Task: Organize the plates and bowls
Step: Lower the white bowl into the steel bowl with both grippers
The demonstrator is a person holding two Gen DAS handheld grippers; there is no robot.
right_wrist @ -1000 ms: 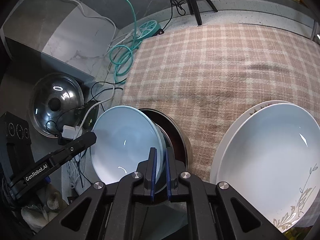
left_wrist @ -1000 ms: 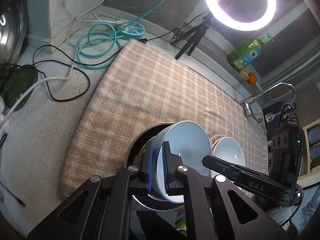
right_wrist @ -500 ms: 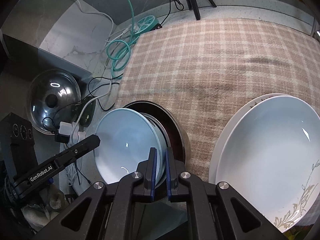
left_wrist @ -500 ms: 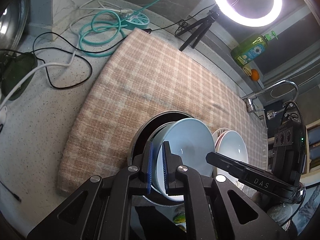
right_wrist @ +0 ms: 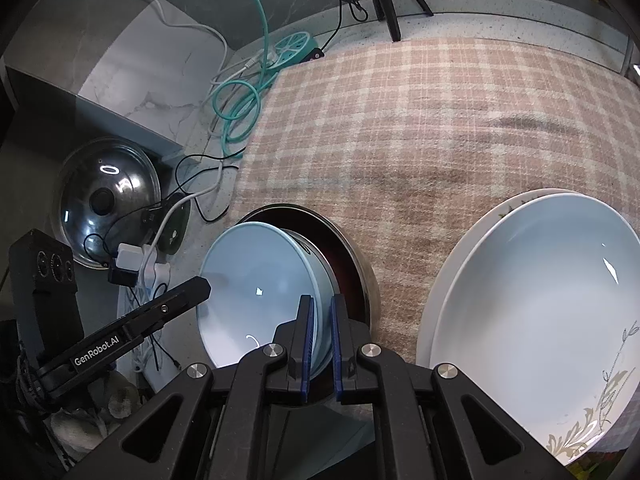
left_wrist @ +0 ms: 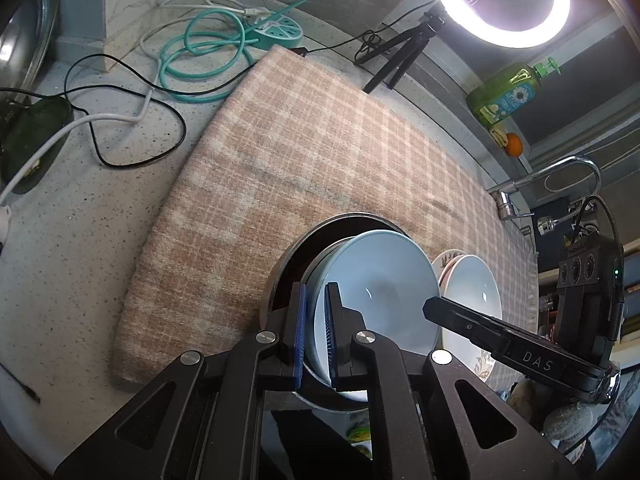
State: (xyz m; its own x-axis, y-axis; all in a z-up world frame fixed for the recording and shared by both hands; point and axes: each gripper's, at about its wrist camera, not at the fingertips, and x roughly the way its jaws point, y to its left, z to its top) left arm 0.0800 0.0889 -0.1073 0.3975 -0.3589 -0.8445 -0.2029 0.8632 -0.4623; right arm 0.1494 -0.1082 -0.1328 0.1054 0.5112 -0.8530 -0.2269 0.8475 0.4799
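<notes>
A light blue bowl (left_wrist: 380,280) (right_wrist: 256,280) is held tilted at the mouth of a steel bowl with a dark inside (left_wrist: 320,232) (right_wrist: 352,256), on the plaid cloth (left_wrist: 304,152). My left gripper (left_wrist: 316,292) is shut on the blue bowl's rim on one side. My right gripper (right_wrist: 320,304) is shut on the opposite rim. Each gripper appears in the other's view: the right gripper (left_wrist: 500,336), the left gripper (right_wrist: 160,312). A stack of white plates (right_wrist: 540,280) (left_wrist: 472,292) lies right of the steel bowl.
A ring light on a tripod (left_wrist: 500,0), a green soap bottle (left_wrist: 504,96) and a tap (left_wrist: 560,172) line the far edge. Cables and a teal power strip (left_wrist: 276,32) lie left of the cloth. A pot lid (right_wrist: 104,196) sits at the left.
Both grippers keep their hold on the blue bowl. The views have drawn back slightly, and more of the steel bowl's rim shows behind the blue bowl.
</notes>
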